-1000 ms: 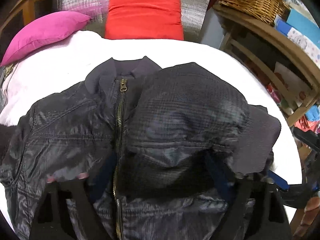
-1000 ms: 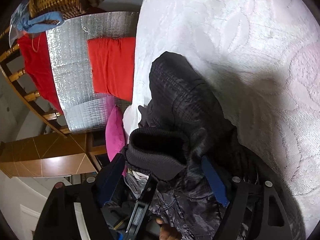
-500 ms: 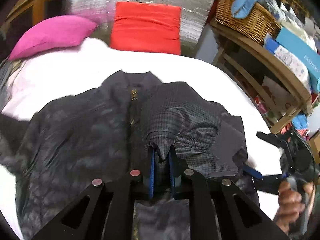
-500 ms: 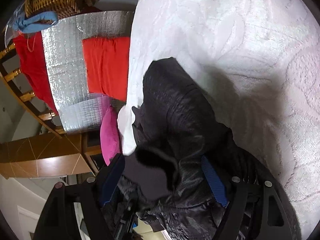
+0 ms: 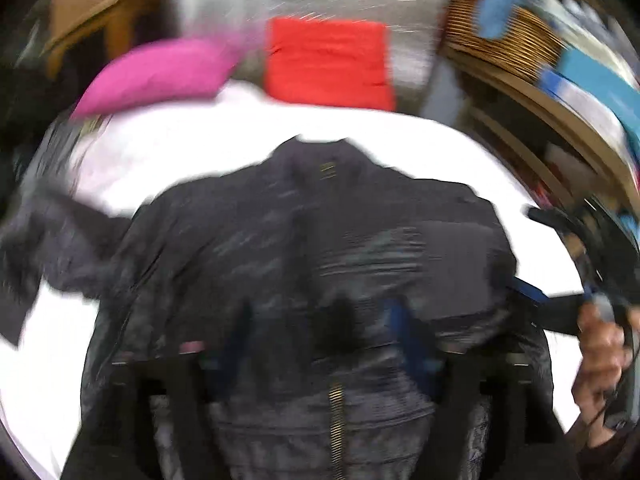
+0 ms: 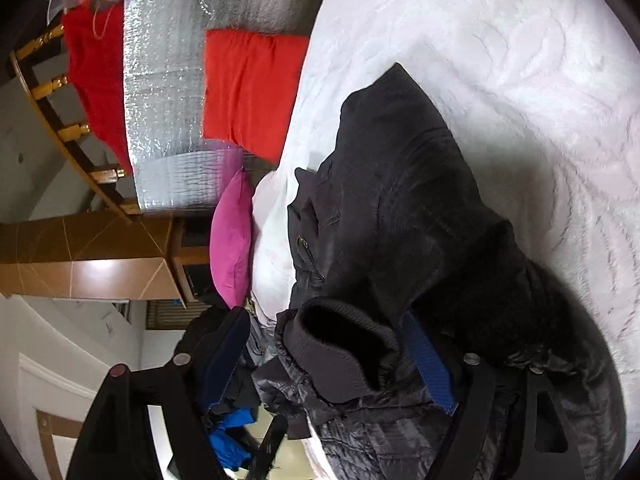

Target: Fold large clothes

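A white bed [image 6: 500,80] carries a red pillow [image 5: 330,64] and a pink pillow [image 5: 160,74] against a silver foil panel [image 6: 168,92]; wooden shelves [image 5: 560,96] stand beside.

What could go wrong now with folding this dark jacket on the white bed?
1. The folded sleeve lies loosely across the jacket front; its ribbed cuff sits between the open right gripper pads, so pulling away may drag it back out.
2. The left gripper has just been opening above the zipper; the picture is blurred, so a pad might catch fabric.
3. The other sleeve is spread out and not yet folded.
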`<action>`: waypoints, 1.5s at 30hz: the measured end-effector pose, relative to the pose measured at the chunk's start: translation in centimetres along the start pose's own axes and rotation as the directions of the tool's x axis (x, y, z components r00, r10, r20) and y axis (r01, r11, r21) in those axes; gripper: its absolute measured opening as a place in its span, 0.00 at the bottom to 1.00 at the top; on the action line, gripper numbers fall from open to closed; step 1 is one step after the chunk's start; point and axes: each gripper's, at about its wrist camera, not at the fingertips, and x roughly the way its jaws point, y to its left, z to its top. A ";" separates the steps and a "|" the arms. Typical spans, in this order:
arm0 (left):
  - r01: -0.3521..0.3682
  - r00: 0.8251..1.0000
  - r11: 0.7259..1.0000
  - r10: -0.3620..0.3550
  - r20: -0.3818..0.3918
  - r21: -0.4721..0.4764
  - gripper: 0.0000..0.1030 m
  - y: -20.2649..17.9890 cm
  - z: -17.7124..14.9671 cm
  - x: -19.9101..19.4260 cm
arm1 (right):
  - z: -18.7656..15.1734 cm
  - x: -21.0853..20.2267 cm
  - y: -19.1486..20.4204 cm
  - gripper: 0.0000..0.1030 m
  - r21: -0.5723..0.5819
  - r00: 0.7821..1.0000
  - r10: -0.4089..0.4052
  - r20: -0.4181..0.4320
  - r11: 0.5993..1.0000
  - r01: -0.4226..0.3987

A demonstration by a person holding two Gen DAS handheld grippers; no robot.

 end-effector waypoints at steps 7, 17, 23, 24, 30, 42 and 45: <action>-0.037 0.993 0.988 0.053 -0.106 0.147 0.82 -4.8 -0.5 5.2 | 1.1 -0.8 -1.8 0.79 0.074 0.999 -0.018 0.028 0.997 0.016; 0.100 0.988 0.994 -0.093 -0.123 0.047 0.18 -3.6 1.4 7.7 | 1.4 -0.5 -1.8 0.79 0.069 0.998 -0.055 0.021 0.996 0.053; 0.155 0.984 0.981 -0.164 -0.074 -0.119 0.17 2.9 3.0 5.7 | 1.1 -0.4 -1.8 0.78 0.061 0.997 -0.068 0.026 0.996 0.067; 0.153 0.984 0.975 -0.166 -0.071 -0.159 0.20 4.6 3.0 5.4 | 1.0 -0.4 -1.7 0.78 0.058 0.997 -0.072 0.026 0.996 0.070; 0.089 0.987 0.945 -0.126 -0.100 -0.313 0.32 12.6 1.1 4.4 | 0.9 0.0 -1.5 0.78 0.056 0.996 -0.078 0.030 0.996 0.076; 0.045 0.994 0.904 -0.083 -0.071 -0.426 0.52 19.9 -3.0 0.9 | 0.3 0.5 -0.3 0.78 -0.003 0.998 -0.058 0.023 0.998 0.058; 0.074 0.990 0.894 -0.117 -0.073 -0.441 0.52 20.3 -3.6 1.5 | -0.2 0.9 0.3 0.78 -0.039 0.998 -0.055 0.011 0.998 0.056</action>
